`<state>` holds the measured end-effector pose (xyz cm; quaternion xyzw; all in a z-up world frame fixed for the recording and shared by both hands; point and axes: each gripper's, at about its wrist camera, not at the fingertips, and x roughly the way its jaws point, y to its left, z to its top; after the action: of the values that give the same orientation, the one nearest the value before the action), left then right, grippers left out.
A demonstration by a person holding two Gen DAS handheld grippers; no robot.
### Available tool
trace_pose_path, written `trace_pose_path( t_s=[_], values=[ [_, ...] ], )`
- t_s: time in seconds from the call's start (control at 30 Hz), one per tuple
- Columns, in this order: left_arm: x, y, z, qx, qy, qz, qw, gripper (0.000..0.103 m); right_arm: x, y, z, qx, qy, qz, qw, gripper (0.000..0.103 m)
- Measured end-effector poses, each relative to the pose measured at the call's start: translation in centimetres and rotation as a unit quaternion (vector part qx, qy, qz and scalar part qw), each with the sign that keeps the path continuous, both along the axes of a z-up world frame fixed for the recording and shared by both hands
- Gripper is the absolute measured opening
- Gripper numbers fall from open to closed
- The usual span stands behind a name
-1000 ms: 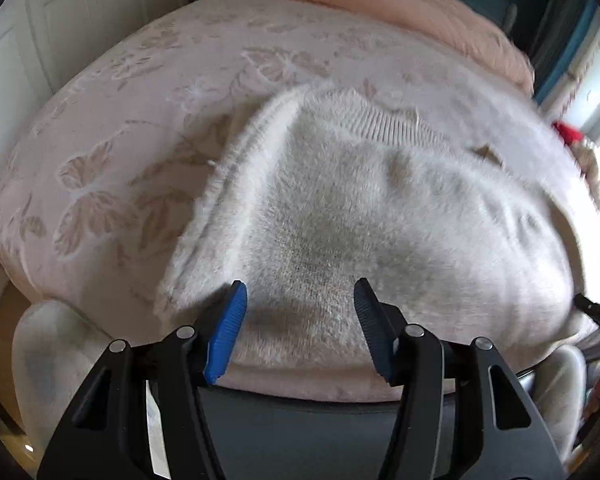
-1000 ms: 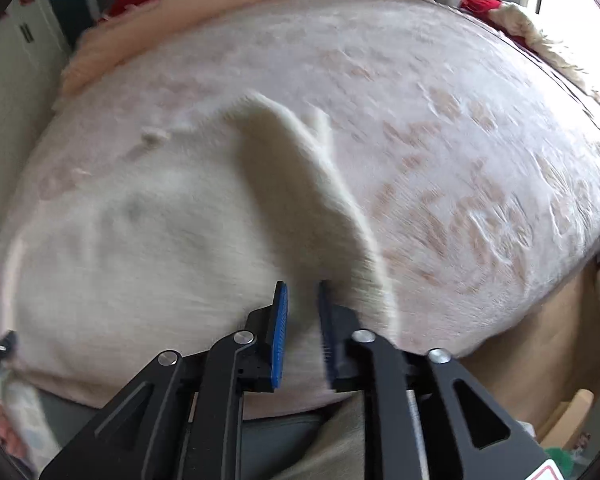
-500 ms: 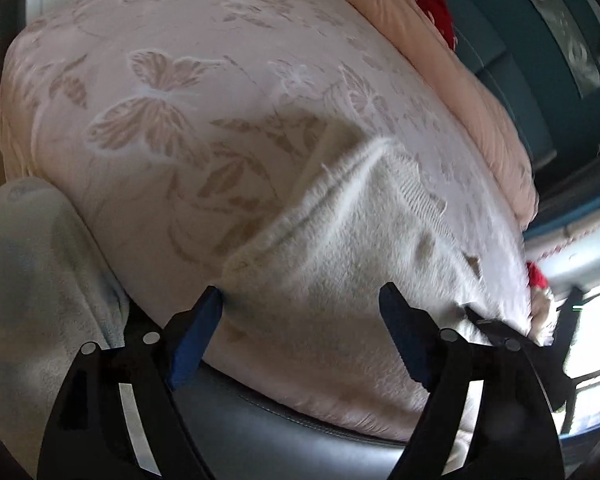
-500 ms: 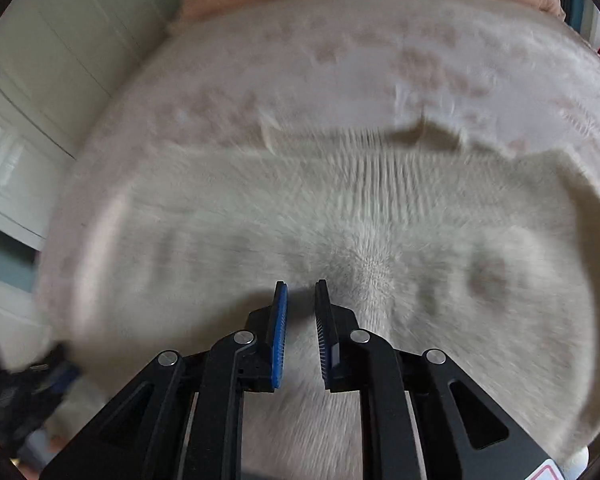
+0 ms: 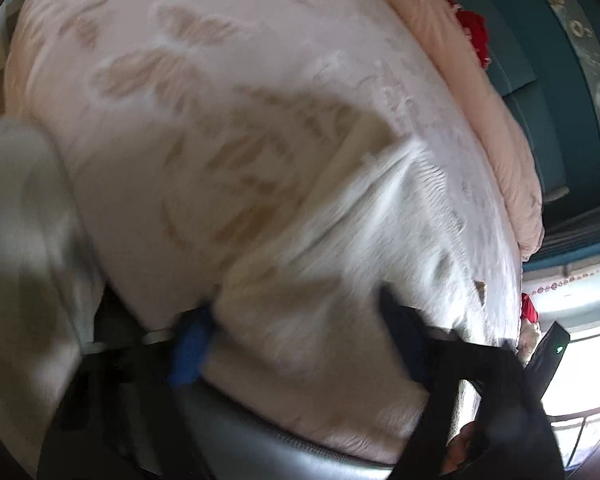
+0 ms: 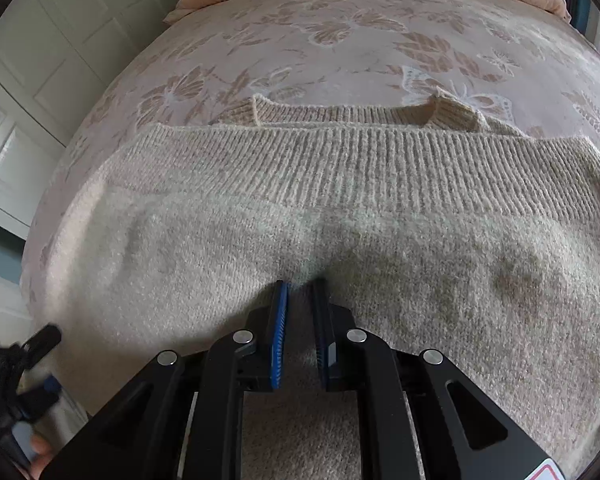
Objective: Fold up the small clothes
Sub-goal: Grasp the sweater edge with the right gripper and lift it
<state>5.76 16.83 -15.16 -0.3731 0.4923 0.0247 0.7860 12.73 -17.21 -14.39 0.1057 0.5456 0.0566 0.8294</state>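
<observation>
1. Left wrist view: the picture is badly smeared. The cream knitted sweater (image 5: 340, 280) lies on the pink butterfly-patterned bedspread (image 5: 180, 80), near the bed's front edge. The left gripper (image 5: 296, 340) has its fingers spread wide, one blue pad at the lower left and the dark one at the right, with the sweater's near edge lying between them. Whether the pads touch the knit I cannot tell; nothing is clamped. A peach quilt (image 5: 480, 100) runs along the far side of the bed, with something red (image 5: 474, 36) beyond it.

2. Right wrist view: this one is sharp. The sweater (image 6: 380, 240) spreads across the bedspread (image 6: 340, 40), its ribbed band (image 6: 360, 168) lying across the upper part and a second ribbed edge peeking out behind it, so it looks folded over once already. The right gripper (image 6: 300, 292) has its jaws nearly closed, with a narrow gap, and a small pucker of knit seems drawn up between the tips. The left gripper (image 6: 20, 360) shows at the lower left edge.

3. Step in hand, as I judge it: mid-fold, the right tongs pinching the cloth while the left readies a grip on the near edge.

4. The next move calls for the left tongs to close on that edge, then both to lift together and carry the fabric over evenly, since soft knit sags and bunches if pulled from one side.
</observation>
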Motion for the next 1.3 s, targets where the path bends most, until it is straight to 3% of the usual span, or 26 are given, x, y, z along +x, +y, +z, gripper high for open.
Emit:
trace_pose_path(
  t_s=[0.03,0.1,0.2,0.3,0.4,0.43,0.47,0.53,0.57,0.63,0.7,0.77,0.8,0.83,0.9,0.93,1.0,1.13,1.2,1.23,1.27,1.3],
  values=[
    [0.4,-0.1,0.4,0.002,-0.004,-0.007,1.0,0.031,-0.1,-0.1,0.0,0.001,-0.004,0.0,1.0,0.011],
    [1.1,-0.4,2.0,-0.004,-0.019,-0.022,0.9996,0.027,-0.3,-0.2,0.1,0.006,-0.01,-0.001,1.0,0.011],
    [1.6,-3.6,8.1,0.025,-0.095,-0.083,0.9916,0.024,-0.8,-1.0,0.2,0.035,-0.021,-0.007,0.999,0.011],
    [1.4,-11.0,15.8,0.064,-0.189,-0.187,0.9618,0.023,-1.9,-3.4,1.8,0.085,-0.033,-0.026,0.996,0.011],
    [0.5,-17.8,19.3,0.072,-0.232,-0.269,0.9319,0.023,-5.1,-7.9,4.7,0.09,-0.065,-0.06,0.992,0.016],
    [0.0,-20.9,19.9,0.081,-0.242,-0.303,0.9181,0.023,-6.3,-9.7,5.3,0.094,-0.069,-0.074,0.99,0.017],
    [-0.5,-24.0,19.7,0.094,-0.243,-0.339,0.904,0.024,-7.5,-11.7,5.7,0.096,-0.071,-0.092,0.989,0.022],
    [-1.2,-28.7,17.5,0.115,-0.226,-0.39,0.8853,0.031,-10.8,-16.5,5.9,0.092,-0.068,-0.139,0.984,0.027],
    [-1.3,-30.5,16.0,0.123,-0.213,-0.41,0.8782,0.032,-12.2,-18.3,5.8,0.086,-0.063,-0.158,0.982,0.028],
    [-2.4,-33.7,11.5,0.152,-0.174,-0.44,0.868,0.045,-15.1,-21.9,5.7,0.065,-0.049,-0.204,0.976,0.029],
    [-3.8,-34.0,9.0,0.164,-0.153,-0.442,0.8682,0.049,-17.3,-24.0,5.9,0.058,-0.046,-0.228,0.971,0.029],
    [-5.6,-33.0,8.3,0.165,-0.166,-0.44,0.8667,0.072,-18.8,-24.7,6.3,0.063,-0.049,-0.234,0.969,0.039],
    [-6.3,-32.4,8.5,0.18,-0.182,-0.438,0.8619,0.087,-19.1,-24.5,6.6,0.069,-0.052,-0.232,0.969,0.045],
    [-7.0,-31.5,8.8,0.214,-0.201,-0.432,0.8527,0.093,-19.1,-24.0,6.8,0.082,-0.057,-0.222,0.97,0.057],
    [-8.1,-30.1,8.6,0.267,-0.224,-0.432,0.8315,0.094,-18.3,-22.4,7.1,0.114,-0.065,-0.195,0.972,0.063],
    [-8.6,-29.6,8.3,0.284,-0.224,-0.433,0.8258,0.094,-17.7,-21.7,7.1,0.132,-0.066,-0.183,0.972,0.069],
    [-8.7,-28.2,7.5,0.308,-0.211,-0.428,0.8231,0.094,-16.4,-20.4,7.0,0.168,-0.068,-0.171,0.969,0.075],
    [-7.3,-25.6,5.9,0.298,-0.161,-0.397,0.8529,0.094,-14.0,-18.6,6.0,0.222,-0.039,-0.194,0.955,0.075],
    [-6.6,-25.0,5.3,0.292,-0.151,-0.387,0.8613,0.094,-12.9,-18.0,5.6,0.22,-0.03,-0.197,0.955,0.075],
    [-6.0,-24.8,5.0,0.289,-0.147,-0.383,0.8648,0.093,-12.5,-17.6,5.7,0.212,-0.033,-0.191,0.958,0.063],
    [-5.6,-24.7,4.7,0.285,-0.142,-0.385,0.8663,0.092,-11.8,-17.3,5.8,0.199,-0.034,-0.184,0.962,0.03],
    [-4.7,-25.0,4.1,0.277,-0.135,-0.391,0.8672,0.077,-11.5,-17.0,6.2,0.188,-0.036,-0.181,0.965,0.026]
  ],
)
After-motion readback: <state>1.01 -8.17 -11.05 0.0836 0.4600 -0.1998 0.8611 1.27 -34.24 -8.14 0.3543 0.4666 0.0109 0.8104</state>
